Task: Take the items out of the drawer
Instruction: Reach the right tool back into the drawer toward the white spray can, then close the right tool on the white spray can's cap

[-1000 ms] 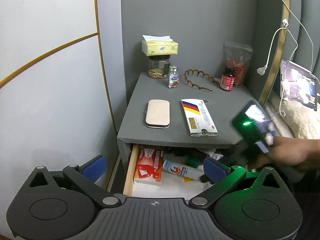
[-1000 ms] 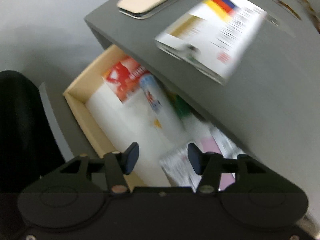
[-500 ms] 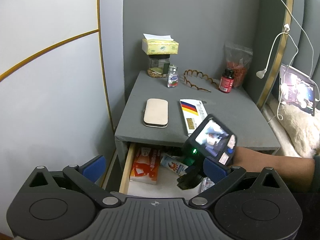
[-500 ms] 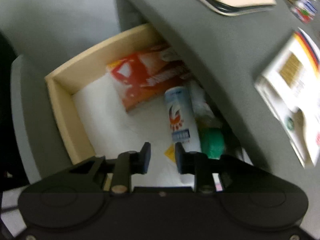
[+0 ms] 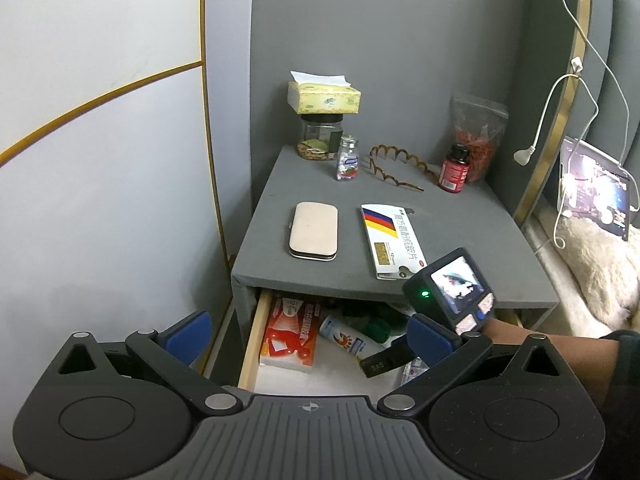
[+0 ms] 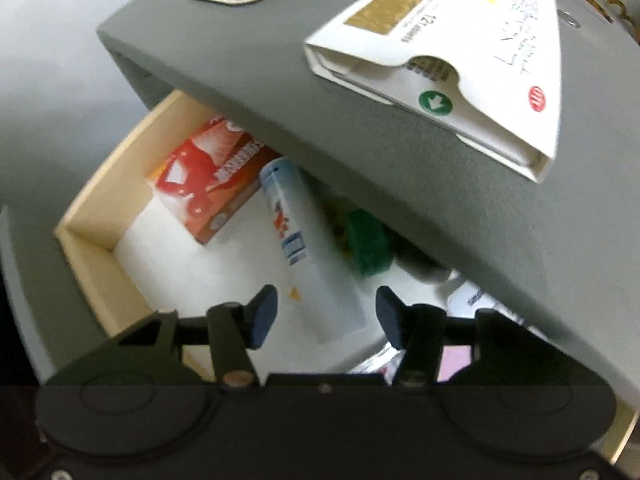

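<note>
Under the grey nightstand point(image 5: 352, 240) the drawer point(image 6: 86, 236) stands open, and my right gripper point(image 6: 322, 314) (down from above it) spreads, empty, around the tube point(image 6: 308, 248), ready to grab.

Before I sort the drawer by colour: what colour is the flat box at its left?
Red and orange box, clearest in the right wrist view.

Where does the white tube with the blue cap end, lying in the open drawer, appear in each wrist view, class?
Left wrist view: white tube lies low centre, right of the red box.
Right wrist view: white tube runs down the centre toward the right gripper, whose jaws are opening.
Shared landmark: the red box.
</note>
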A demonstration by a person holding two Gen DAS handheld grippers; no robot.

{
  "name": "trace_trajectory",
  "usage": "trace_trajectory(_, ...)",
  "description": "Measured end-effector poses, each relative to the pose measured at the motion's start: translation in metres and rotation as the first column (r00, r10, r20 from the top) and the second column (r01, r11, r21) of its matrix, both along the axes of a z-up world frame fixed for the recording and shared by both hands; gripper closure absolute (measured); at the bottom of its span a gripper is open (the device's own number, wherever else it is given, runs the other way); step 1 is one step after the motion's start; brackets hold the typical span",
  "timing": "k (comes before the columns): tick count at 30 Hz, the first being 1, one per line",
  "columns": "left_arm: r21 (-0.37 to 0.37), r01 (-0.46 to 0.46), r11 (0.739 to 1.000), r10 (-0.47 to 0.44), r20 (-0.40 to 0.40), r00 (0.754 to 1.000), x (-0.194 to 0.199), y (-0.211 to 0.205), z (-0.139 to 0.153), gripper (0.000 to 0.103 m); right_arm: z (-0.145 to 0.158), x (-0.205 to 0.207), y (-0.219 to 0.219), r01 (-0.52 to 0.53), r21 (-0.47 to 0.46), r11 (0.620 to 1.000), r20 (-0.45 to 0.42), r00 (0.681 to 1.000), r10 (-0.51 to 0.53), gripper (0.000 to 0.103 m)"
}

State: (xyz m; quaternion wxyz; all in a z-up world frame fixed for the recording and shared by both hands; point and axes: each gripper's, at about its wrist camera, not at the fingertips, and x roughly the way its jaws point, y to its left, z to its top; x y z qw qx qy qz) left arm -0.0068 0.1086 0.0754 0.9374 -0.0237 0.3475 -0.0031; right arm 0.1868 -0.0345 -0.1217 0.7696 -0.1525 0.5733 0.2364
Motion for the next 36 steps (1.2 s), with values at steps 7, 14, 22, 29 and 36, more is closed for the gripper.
trace_trajectory(7, -0.004, -0.011, 1.0, 0.011, -0.001, 1.0, 0.001, 0.003, 0.0, 0.0, 0.018, -0.006, -0.005, -0.012, 0.03, 0.999, -0.03, 0.999, 0.013, 0.073)
trace_trajectory(14, -0.003, -0.002, 1.0, 0.002, 0.002, 1.0, 0.0, 0.0, 0.001, 0.0, 0.071, -0.025, -0.03, 0.006, 0.094, 0.996, 0.035, 0.999, -0.01, 0.073)
trace_trajectory(22, 0.011, 0.01, 1.0, -0.01, 0.007, 1.0, -0.004, -0.007, 0.002, 0.0, 0.087, -0.022, -0.03, -0.017, 0.096, 0.995, 0.127, 0.992, 0.005, 0.073)
trace_trajectory(29, 0.014, 0.007, 1.0, -0.007, 0.008, 1.0, -0.004, -0.006, 0.002, 0.0, 0.072, -0.022, -0.015, -0.018, 0.076, 0.997, 0.215, 0.977, 0.002, 0.073)
trace_trajectory(36, 0.005, 0.01, 1.0, -0.01, 0.008, 1.0, -0.003, -0.006, 0.002, 0.0, 0.083, -0.024, -0.012, -0.051, 0.098, 0.994, 0.191, 0.981, 0.032, 0.073)
